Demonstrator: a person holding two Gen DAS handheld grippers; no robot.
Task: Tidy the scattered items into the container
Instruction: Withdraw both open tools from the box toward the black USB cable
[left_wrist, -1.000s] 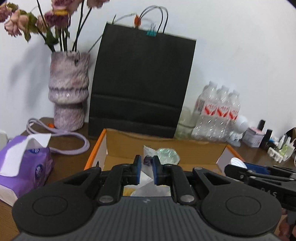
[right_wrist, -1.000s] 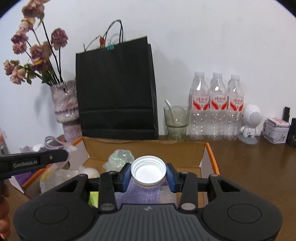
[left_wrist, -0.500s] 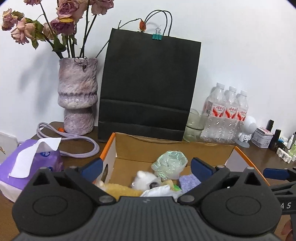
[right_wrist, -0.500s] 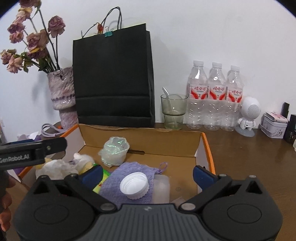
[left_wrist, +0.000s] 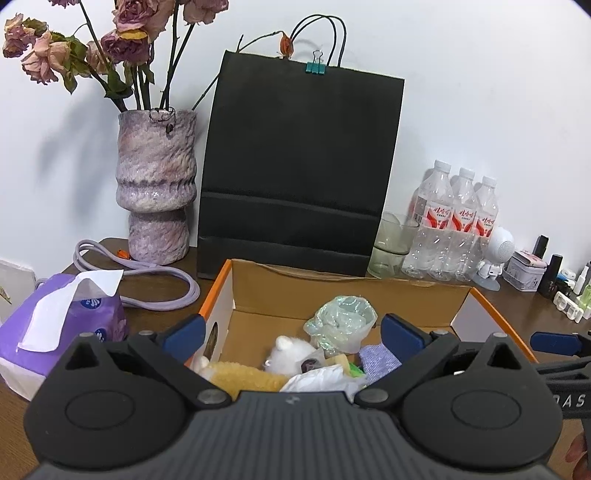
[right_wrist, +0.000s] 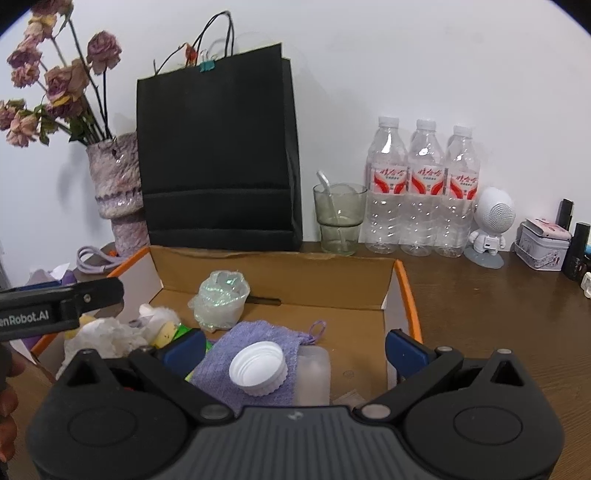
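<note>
Left gripper (left_wrist: 291, 332): jaws spread wide, empty, poised over the cardboard box (left_wrist: 369, 291). Contents below: crumpled iridescent wrapper (left_wrist: 341, 323), white plush toy (left_wrist: 291, 354), yellow fuzzy item (left_wrist: 240, 376), white tissue wad (left_wrist: 321, 380). All judged light and soft; pinch anywhere.

Right gripper (right_wrist: 295, 347): jaws spread, nothing held. White bottle cap (right_wrist: 258, 367) lies open side up on the purple cloth (right_wrist: 255, 343) inside the box. Cap judged rigid, light, slightly slippery; grip across its ribbed rim. Cloth limp; pinch a fold.
</note>
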